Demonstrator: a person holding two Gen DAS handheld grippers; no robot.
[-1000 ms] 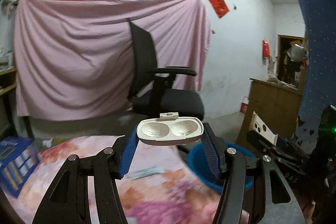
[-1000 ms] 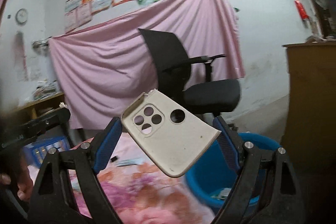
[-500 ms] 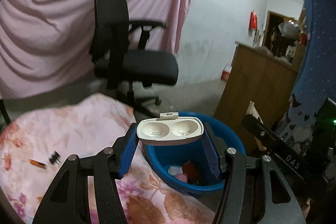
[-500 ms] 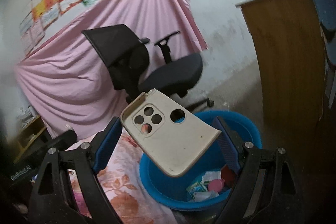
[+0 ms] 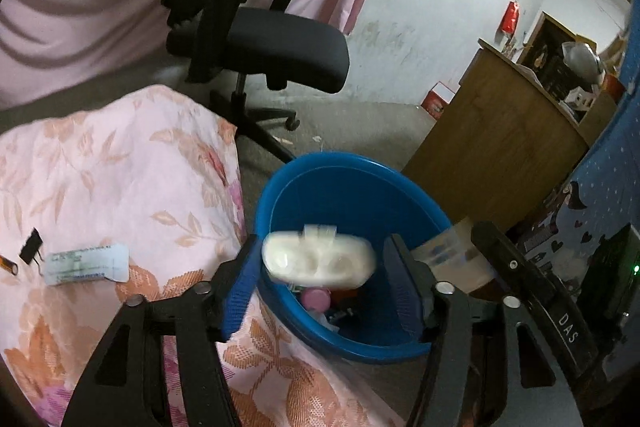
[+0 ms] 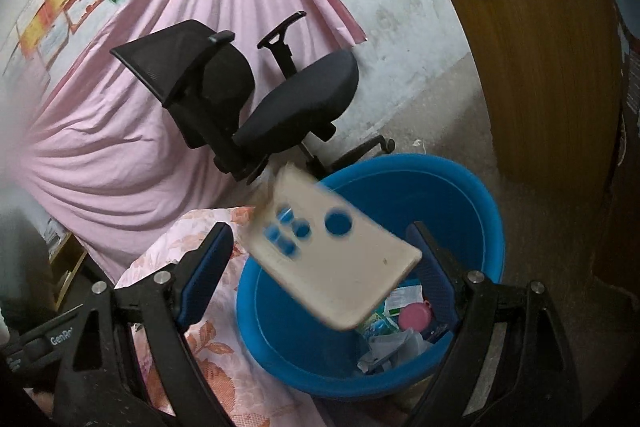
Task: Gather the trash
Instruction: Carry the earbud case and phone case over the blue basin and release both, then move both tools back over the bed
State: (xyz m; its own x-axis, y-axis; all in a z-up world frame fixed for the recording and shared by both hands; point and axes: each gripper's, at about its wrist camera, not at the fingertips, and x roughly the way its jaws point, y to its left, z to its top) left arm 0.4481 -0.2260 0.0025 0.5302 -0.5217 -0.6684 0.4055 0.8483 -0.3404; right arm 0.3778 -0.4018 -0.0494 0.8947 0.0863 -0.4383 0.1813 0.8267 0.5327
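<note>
A blue bin (image 5: 280, 195) (image 6: 460, 187) with several bits of trash inside stands on the floor beside the table. My left gripper (image 5: 320, 275) is open above it; a white earbud case (image 5: 320, 261), blurred, hangs between the spread fingers over the bin. My right gripper (image 6: 320, 259) is open too; a beige phone case (image 6: 360, 267) with camera holes, blurred, sits loose between its fingers over the bin. The right gripper's side also shows in the left wrist view (image 5: 532, 307).
A pink floral cloth (image 5: 100, 167) covers the table, with a paper slip (image 5: 86, 263) and a black binder clip (image 5: 31, 247) on it. A black office chair (image 5: 256, 39) stands behind the bin. A wooden cabinet (image 5: 500, 143) is at the right.
Both grippers tipped down over the blue bin and opened. The earbud case and the phone case have come loose from the fingers and blur as they drop.
</note>
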